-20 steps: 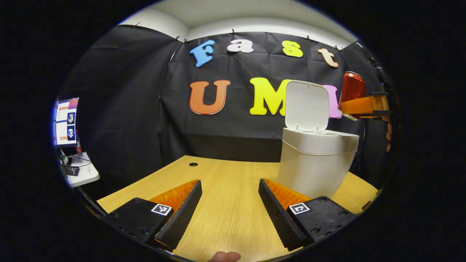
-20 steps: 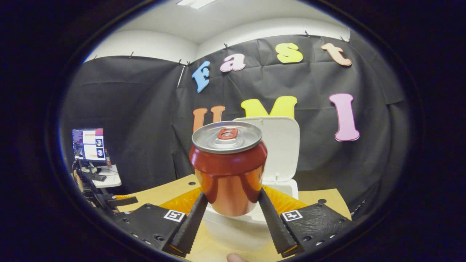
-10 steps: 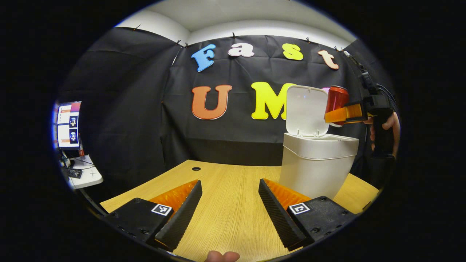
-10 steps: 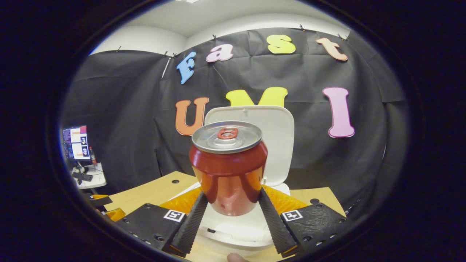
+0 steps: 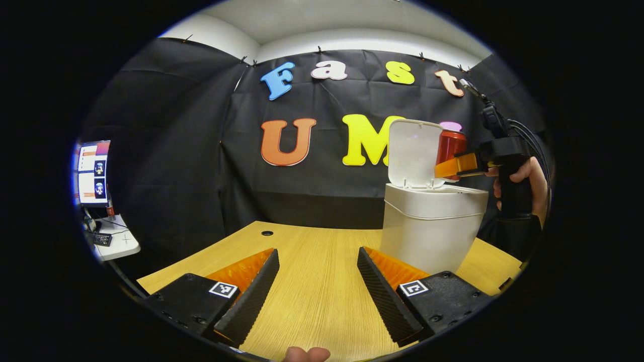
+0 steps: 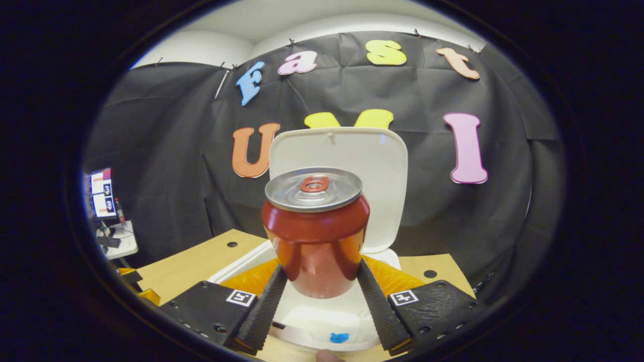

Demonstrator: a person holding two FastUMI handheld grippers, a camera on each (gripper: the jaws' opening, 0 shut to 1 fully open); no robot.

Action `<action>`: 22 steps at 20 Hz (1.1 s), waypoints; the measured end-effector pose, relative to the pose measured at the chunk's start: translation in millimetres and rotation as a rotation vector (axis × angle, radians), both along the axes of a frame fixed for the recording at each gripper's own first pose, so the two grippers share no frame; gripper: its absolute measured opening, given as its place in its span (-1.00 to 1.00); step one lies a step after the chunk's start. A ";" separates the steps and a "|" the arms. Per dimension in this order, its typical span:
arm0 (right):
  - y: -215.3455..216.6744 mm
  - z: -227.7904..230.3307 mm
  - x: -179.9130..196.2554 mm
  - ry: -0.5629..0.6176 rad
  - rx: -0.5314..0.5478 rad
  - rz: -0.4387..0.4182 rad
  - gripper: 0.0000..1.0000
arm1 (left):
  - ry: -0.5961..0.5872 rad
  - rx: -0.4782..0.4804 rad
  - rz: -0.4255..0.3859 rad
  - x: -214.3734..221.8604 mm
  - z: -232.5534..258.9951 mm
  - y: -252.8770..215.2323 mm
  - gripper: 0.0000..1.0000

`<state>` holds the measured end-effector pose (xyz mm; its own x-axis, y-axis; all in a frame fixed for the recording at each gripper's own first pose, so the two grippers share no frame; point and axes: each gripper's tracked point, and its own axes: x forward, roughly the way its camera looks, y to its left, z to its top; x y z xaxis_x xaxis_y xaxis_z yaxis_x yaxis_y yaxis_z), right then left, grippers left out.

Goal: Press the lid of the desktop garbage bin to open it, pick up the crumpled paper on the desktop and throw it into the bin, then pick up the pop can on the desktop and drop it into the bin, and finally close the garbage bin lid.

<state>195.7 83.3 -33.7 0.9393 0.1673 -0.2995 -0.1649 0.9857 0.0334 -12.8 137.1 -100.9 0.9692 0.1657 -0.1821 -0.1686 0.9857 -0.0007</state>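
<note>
I see one red pop can (image 6: 315, 231) clamped upright in my right gripper (image 6: 317, 296) above one white bin (image 5: 431, 226), lid (image 5: 413, 153) up at 12 o'clock; left gripper (image 5: 317, 286) gapes, holding nothing

a white desktop bin (image 5: 427, 231) stands on the right part of a wooden table (image 5: 312, 281), its mouth open to the air above. the raised lid (image 5: 412, 153) stands upright along the far edge of the mouth, walling off that side. a red pop can (image 6: 316, 231), clamped upright between the right gripper (image 6: 318, 296) fingers, hangs just over the mouth with the lid close behind it. the left gripper (image 5: 317, 286) sits low with its jaws apart over bare tabletop, the bin near its right finger, open table ahead and to its left
</note>
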 end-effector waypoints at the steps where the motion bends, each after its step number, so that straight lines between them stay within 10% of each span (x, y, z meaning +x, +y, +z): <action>1: -1.4 -2.3 3.0 0.006 -0.004 -0.007 0.63 | 0.004 0.005 -0.002 -0.8 -1.1 -0.2 1.00; 22: -5.7 70.3 -43.5 -0.238 -0.004 -0.076 0.84 | -0.024 0.021 -0.044 -1.1 8.9 -28.3 1.00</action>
